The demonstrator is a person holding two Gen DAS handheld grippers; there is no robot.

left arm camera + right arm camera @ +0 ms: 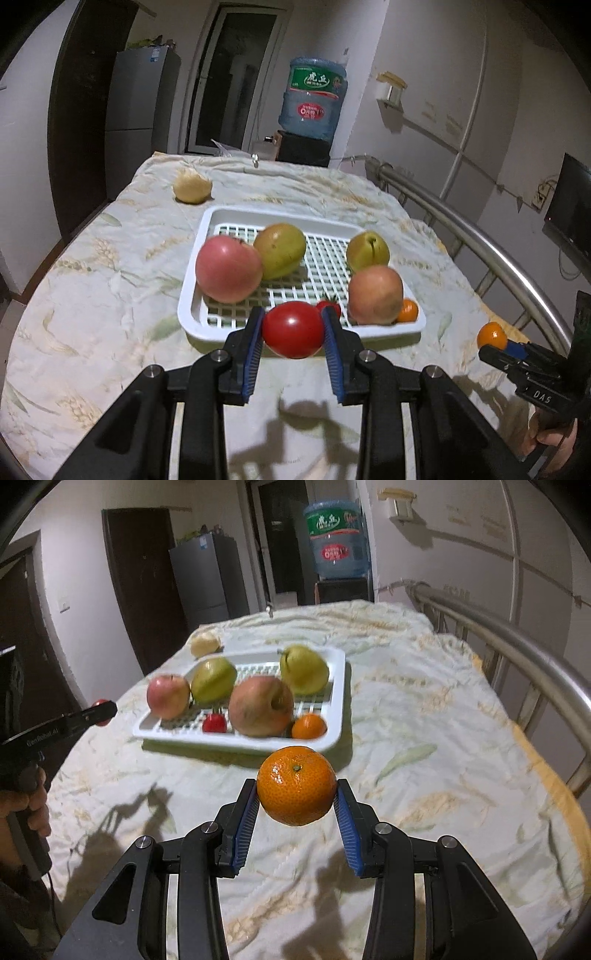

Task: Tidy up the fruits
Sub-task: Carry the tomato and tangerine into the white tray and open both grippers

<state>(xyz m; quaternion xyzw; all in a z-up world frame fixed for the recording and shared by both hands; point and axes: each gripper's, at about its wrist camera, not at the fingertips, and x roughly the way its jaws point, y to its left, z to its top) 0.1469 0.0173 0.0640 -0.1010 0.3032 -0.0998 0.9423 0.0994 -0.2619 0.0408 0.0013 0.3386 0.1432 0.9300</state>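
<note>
Left gripper (pixel 293 328) clamped on tomato (pixel 293 329), right gripper (pixel 296 797) clamped on orange (pixel 296 785), both raised before white tray (pixel 334 701) of fruit.

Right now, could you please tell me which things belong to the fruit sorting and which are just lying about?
Job:
- red tomato in left gripper
- orange mandarin in right gripper
- white slotted plastic tray with apples, pears, small fruit
- pale round fruit loose on the bedspread

Lying about:
- blue water jug
- grey fridge
</note>
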